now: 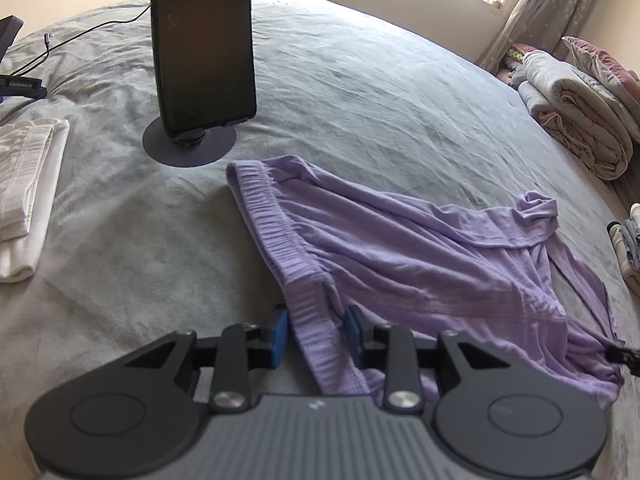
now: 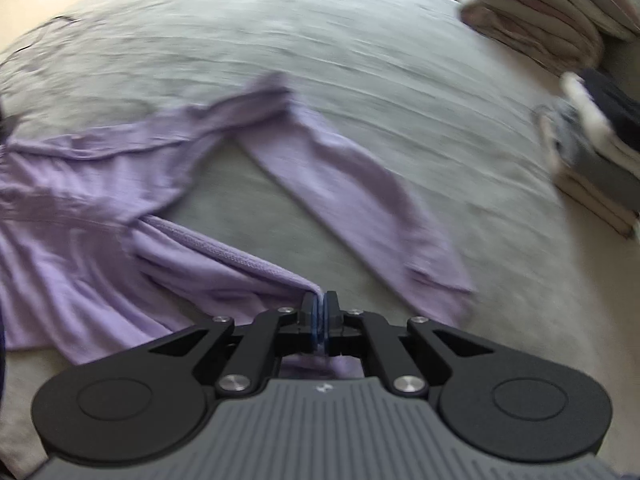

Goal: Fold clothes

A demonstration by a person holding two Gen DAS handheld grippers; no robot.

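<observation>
Counting across both views: one lilac garment, two hand-held grippers, one dark stand on a round flat base, one folded white cloth, one thin black cable, one rolled quilt bundle, one small stack of folded clothes.

Lies spread and rumpled on the grey bedspread, thin soft knit, gathered ribbed elastic waistband toward the stand, one long narrow leg stretched out flat in the right wrist view, stitched hem along the near edge.

Left gripper: blue pads set apart, waistband edge passing between them; cannot tell whether the pads press on it. Right gripper: pads drawn together, pinching a corner of the lilac hem, fabric pulled into a taut ridge up to the tips. Also seen as a small black tip at the garment's far corner in the left wrist view.

Bedspread matte, finely creased. White cloth ribbed, rectangular. Quilt puffy, pink and pale grey, well apart from the garment. Right wrist view blurred.
</observation>
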